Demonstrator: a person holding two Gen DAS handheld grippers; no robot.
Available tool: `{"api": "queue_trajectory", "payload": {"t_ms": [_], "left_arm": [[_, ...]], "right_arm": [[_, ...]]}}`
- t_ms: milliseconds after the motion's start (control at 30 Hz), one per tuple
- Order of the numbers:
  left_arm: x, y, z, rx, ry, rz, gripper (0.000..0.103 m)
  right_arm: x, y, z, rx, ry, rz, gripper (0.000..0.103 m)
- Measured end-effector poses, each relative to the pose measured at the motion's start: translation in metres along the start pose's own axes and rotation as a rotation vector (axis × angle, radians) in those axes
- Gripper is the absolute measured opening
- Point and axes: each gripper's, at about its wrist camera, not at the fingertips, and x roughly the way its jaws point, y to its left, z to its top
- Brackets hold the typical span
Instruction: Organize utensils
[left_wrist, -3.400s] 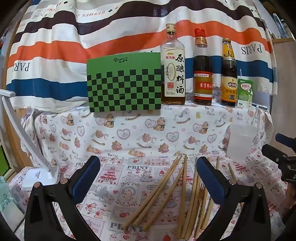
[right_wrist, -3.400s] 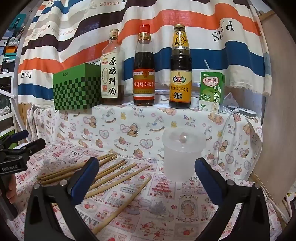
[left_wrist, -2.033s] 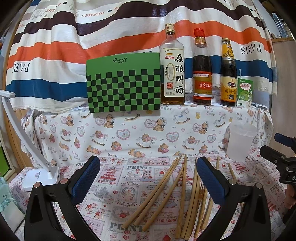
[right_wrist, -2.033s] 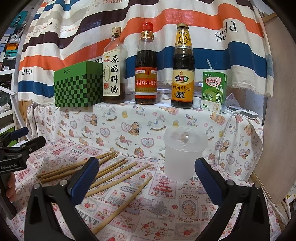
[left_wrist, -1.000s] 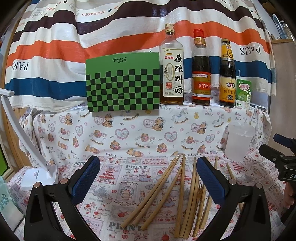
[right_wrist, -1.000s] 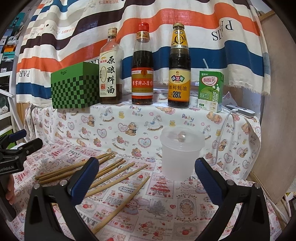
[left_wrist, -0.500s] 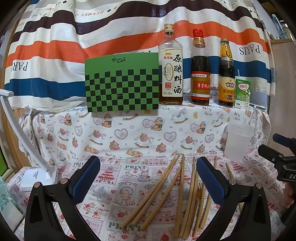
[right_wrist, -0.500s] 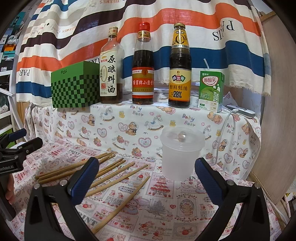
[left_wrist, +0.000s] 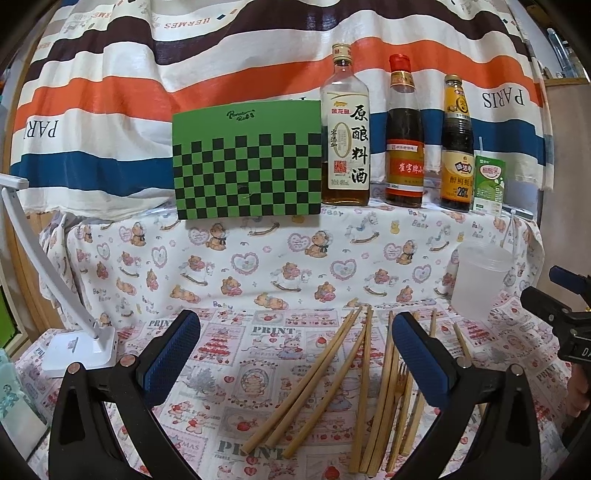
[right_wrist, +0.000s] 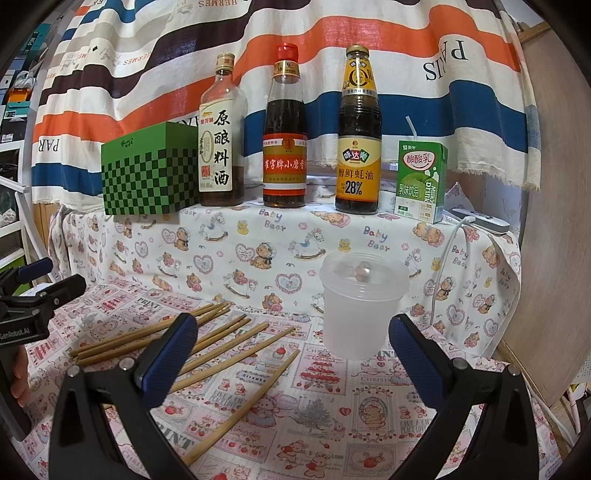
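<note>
Both tongs, left gripper (left_wrist: 295, 354) and right gripper (right_wrist: 288, 350), spread, empty. Pinch one bamboo chopstick (right_wrist: 242, 408) mid-length off the printed tablecloth (right_wrist: 332, 424), drop upright into translucent plastic cup (right_wrist: 364, 306) at the cloth's back.

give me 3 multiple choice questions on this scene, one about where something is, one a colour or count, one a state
1. Where does the translucent cup stand?
A. on the printed cloth, right of the chopsticks
B. on the raised shelf beside the bottles
C. inside the checkered box

2. How many bottles stand on the raised shelf?
A. one
B. three
C. five

3. What state are the right tongs in?
A. shut on a chopstick
B. shut on the cup
C. open, holding nothing

Answers:
1. A, the cup sits on the lower cloth, with the chopsticks spread out to its left.
2. B, three bottles line up between the green checkered box and the milk carton.
3. C, the blue pads are wide apart with only cloth between them.
</note>
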Motion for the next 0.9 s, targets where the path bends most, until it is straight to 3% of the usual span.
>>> {"api": "queue_trajectory", "payload": {"t_ms": [433, 633, 900], "left_arm": [[-0.0028, -0.0041, 0.0005, 0.008, -0.008, -0.012, 0.103], [0.0032, -0.002, 0.0009, 0.001, 0.027, -0.002, 0.103], [-0.0033, -0.0062, 0.0007, 0.022, -0.008, 0.017, 0.103]], "right_arm": [[-0.0008, -0.0023, -0.0008, 0.011, 0.004, 0.001, 0.103], [0.0014, -0.0007, -0.0008, 0.001, 0.018, 0.011, 0.103], [0.0052, -0.0061, -0.0001, 0.024, 0.032, -0.021, 0.103]]}}
